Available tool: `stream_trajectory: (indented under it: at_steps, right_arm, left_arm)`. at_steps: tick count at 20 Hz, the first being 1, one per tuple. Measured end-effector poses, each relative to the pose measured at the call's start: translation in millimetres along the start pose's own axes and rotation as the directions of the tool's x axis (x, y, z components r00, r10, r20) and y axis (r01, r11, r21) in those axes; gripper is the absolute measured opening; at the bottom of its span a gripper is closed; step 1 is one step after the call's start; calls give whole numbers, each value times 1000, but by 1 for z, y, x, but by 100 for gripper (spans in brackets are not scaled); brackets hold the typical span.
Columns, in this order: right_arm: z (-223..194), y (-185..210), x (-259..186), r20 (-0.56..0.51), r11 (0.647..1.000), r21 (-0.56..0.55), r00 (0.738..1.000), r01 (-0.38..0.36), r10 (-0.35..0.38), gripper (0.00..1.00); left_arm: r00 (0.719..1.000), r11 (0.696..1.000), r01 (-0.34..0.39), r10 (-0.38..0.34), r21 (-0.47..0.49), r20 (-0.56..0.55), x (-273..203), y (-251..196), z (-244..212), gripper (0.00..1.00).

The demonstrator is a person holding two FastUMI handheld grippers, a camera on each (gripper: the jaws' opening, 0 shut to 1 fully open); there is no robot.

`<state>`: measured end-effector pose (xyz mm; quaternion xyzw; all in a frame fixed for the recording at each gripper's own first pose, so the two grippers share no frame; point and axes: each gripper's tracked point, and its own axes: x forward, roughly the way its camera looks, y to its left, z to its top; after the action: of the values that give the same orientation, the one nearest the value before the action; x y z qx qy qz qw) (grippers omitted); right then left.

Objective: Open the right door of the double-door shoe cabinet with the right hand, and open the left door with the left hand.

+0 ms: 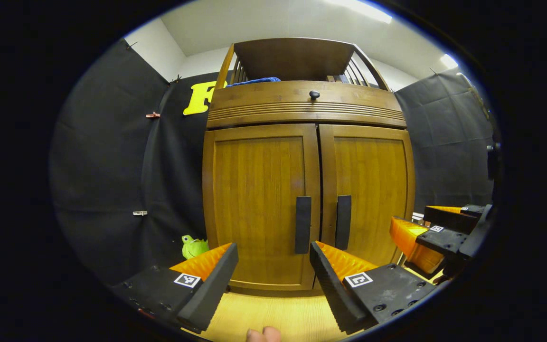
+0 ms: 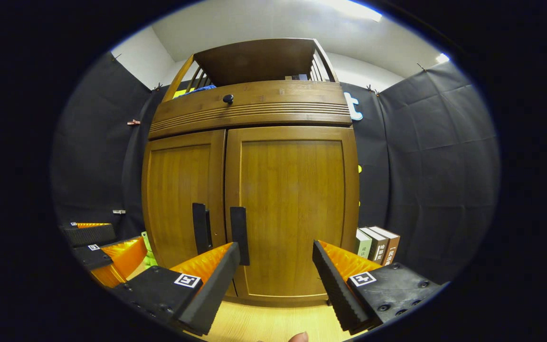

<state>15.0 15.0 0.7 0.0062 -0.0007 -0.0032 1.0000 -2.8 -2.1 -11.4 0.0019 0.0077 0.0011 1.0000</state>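
While both doors [image 1: 261, 204] shut, both grippers [image 1: 273, 266] gape apart

Bright ceiling lights [image 1: 359, 8] glare overhead; both views stay sharp, with strong fisheye bending toward the edges.

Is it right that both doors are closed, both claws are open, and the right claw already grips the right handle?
Not quite. In the right gripper view the right claw is open and short of the right handle, gripping nothing. Both doors are closed, and the left claw is open too.
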Motion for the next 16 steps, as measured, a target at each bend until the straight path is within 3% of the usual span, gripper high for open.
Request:
stream_trajectory:
  at_steps: [6, 10, 16]
  right_arm:
    - [-7, 26, 38, -8, 999, 36, 1000, -28, 28, 98]
    - [-13, 49, 60, -12, 998, 0, 998, -58, 58, 97]
    - [-42, 60, 96, -66, 999, -20, 997, -39, 37, 95]
  left_arm:
    - [999, 999, -53, 53, 5, -3, -6, 21, -1, 93]
    - [997, 997, -78, 78, 18, 1, -13, 33, -3, 93]
    - [996, 996, -90, 90, 1, 18, -25, 39, 0, 94]
